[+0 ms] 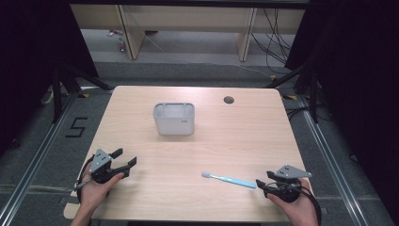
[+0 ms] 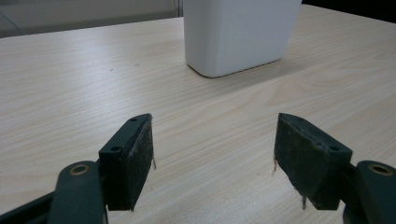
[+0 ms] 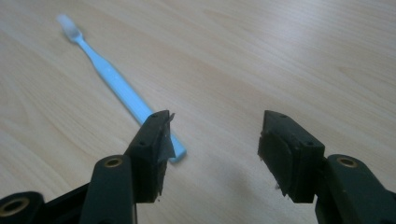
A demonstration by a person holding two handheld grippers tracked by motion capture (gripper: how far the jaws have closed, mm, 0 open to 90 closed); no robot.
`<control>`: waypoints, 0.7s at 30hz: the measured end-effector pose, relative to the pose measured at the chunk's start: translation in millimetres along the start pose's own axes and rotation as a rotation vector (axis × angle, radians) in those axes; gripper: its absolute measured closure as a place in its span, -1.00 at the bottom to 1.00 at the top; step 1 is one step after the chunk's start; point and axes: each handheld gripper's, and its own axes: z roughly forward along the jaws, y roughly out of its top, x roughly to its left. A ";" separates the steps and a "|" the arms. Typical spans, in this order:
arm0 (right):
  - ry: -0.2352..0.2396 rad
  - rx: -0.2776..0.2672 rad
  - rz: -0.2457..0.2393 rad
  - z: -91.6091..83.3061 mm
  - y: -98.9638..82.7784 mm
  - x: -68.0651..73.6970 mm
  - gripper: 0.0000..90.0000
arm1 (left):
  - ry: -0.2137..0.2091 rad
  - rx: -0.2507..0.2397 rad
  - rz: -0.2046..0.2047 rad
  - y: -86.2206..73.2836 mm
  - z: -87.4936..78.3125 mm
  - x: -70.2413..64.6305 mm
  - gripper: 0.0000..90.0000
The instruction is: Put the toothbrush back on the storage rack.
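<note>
My right gripper (image 1: 261, 183) and left gripper (image 1: 126, 157) were wide open and empty; the blue toothbrush (image 1: 229, 179) lay near, the white bin (image 1: 174, 118) farther off.

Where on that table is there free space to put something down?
Most of the table is bare: the strip between the white bin and the blue toothbrush, and both sides of the bin. It is tighter near the front corners, by the left gripper and the right gripper beside the toothbrush handle.

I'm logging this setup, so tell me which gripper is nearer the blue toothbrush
Right. The right gripper sits just past the toothbrush handle end; the left gripper is across the table, facing the white bin.
</note>
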 end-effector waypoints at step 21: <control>0.116 0.614 -0.365 14.0 46.2 -7.3 0.17 | 0.018 0.030 0.027 0.7 1.7 -5.5 -0.35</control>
